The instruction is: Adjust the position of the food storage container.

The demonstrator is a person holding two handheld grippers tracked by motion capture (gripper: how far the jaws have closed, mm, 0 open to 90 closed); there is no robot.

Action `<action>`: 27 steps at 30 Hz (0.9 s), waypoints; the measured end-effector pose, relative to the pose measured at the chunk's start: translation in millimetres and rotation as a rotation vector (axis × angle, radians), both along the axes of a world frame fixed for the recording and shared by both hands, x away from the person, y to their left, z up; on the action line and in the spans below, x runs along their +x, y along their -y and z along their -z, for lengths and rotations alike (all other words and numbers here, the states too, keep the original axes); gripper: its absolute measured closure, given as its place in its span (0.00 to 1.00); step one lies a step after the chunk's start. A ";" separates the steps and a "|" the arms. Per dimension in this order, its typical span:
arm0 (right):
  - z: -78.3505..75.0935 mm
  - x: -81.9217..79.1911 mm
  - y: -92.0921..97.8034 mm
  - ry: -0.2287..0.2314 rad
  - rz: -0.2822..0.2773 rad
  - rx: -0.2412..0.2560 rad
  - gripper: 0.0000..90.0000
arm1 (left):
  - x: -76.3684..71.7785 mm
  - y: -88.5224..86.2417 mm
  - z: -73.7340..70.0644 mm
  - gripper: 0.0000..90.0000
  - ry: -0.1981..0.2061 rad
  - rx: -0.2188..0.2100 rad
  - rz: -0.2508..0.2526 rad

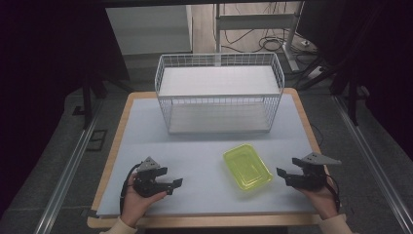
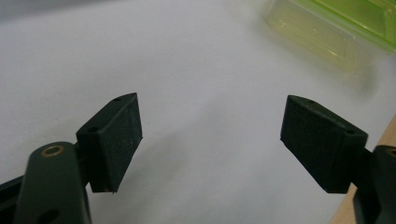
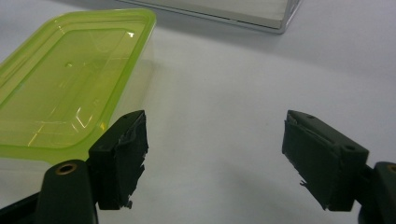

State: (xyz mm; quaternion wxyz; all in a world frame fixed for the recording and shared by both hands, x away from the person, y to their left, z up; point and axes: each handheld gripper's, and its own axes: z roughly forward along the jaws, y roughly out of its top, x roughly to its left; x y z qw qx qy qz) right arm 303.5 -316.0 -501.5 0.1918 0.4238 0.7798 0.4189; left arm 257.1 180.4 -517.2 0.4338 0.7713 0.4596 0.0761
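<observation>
A yellow-green plastic container [image 1: 247, 166] lies on the white table top, right of centre and near the front. My left gripper [image 1: 176, 184] rests low at the front left, pointing right toward the container [image 2: 336, 28], open with nothing between its jaws. My right gripper [image 1: 282, 173] sits at the front right, just right of the container [image 3: 70, 79], open and empty. A white wire basket [image 1: 219, 92] stands at the back of the table, its base edge [image 3: 233, 14] showing in the right gripper view.
The wooden table rim [image 1: 109, 165] frames the white surface. Dark stands and cables [image 1: 272, 39] lie on the floor behind the basket. Metal rails [image 1: 68, 170] run along both sides of the table.
</observation>
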 end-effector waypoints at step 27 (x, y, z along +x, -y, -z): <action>-13.0 -3.8 -5.0 -0.013 -0.194 -0.198 1.00 | -1.5 0.4 -1.7 0.23 0.013 0.005 0.002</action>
